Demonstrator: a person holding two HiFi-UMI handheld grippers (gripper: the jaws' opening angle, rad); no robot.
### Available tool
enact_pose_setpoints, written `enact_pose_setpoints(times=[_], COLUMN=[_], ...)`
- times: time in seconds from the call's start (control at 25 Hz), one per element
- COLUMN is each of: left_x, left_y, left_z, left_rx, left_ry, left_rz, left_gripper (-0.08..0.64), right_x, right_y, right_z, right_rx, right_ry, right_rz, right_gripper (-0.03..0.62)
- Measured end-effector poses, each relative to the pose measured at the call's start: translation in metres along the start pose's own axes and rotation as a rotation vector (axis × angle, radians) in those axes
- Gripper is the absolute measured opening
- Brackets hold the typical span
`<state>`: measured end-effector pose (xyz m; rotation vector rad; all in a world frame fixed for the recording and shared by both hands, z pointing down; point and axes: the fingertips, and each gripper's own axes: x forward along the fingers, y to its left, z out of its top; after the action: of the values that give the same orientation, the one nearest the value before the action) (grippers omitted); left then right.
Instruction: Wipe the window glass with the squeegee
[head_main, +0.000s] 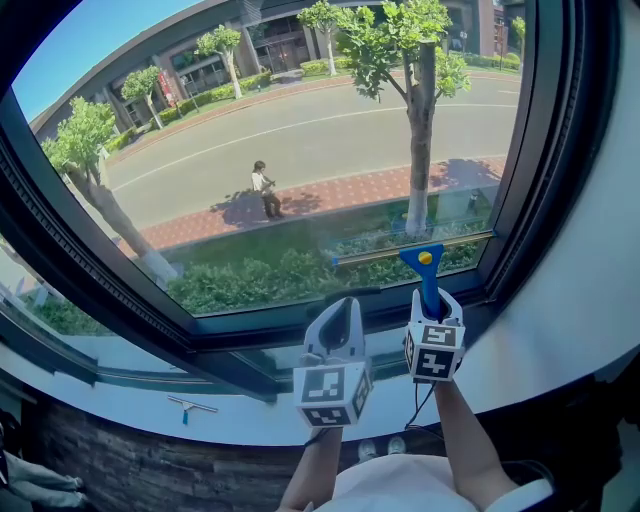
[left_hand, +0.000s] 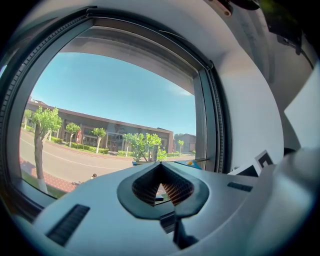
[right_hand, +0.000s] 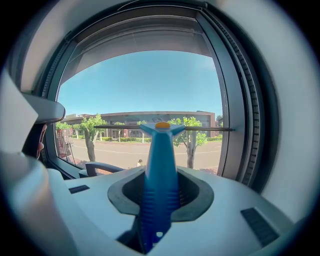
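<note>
Item: squeegee (head_main: 427, 270), blue handle with a yellow cap and a thin horizontal blade.
Location: blade lies across the window glass (head_main: 300, 150) near its lower right corner, just above the bottom edge of the dark window frame (head_main: 510, 200).
Right tool (head_main: 432, 300): jaws clamped on the squeegee handle, which stands up between them; blade level.
Left tool (head_main: 338, 320): jaw tips closed together with nothing between them; held just beside the right tool, apart from the glass, taking no part.
Glass condition: clear view of street and trees; no streaks, water or foam can be made out.
Progress (judged): wiping under way, blade low on the pane. How much of the pane is already covered cannot be told; the left and upper areas probably remain.
</note>
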<state>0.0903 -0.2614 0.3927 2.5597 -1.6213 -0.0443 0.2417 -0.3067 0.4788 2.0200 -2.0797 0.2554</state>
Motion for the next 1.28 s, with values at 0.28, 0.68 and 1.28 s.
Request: enact_pose_setpoints(times=[0.28, 0.68, 1.28], left_x=[-0.001, 0.002, 0.005], left_y=[0.001, 0.001, 0.000], left_z=[0.001, 0.001, -0.008], left_rx=[-0.014, -0.008, -0.009], left_ry=[-0.002, 0.002, 0.020], left_rz=[-0.003, -0.001, 0.004], left_gripper=[-0.006, -0.006, -0.006], right_x=[0.000, 0.002, 0.006], right_y=[0.000, -0.002, -0.001], right_z=[-0.003, -0.012, -0.031], right_rx=[-0.010, -0.026, -0.036], right_ry=[0.009, 0.029, 0.073], right_rz=[0.001, -0.001, 0.000], right_gripper=[0.109, 0.109, 0.109])
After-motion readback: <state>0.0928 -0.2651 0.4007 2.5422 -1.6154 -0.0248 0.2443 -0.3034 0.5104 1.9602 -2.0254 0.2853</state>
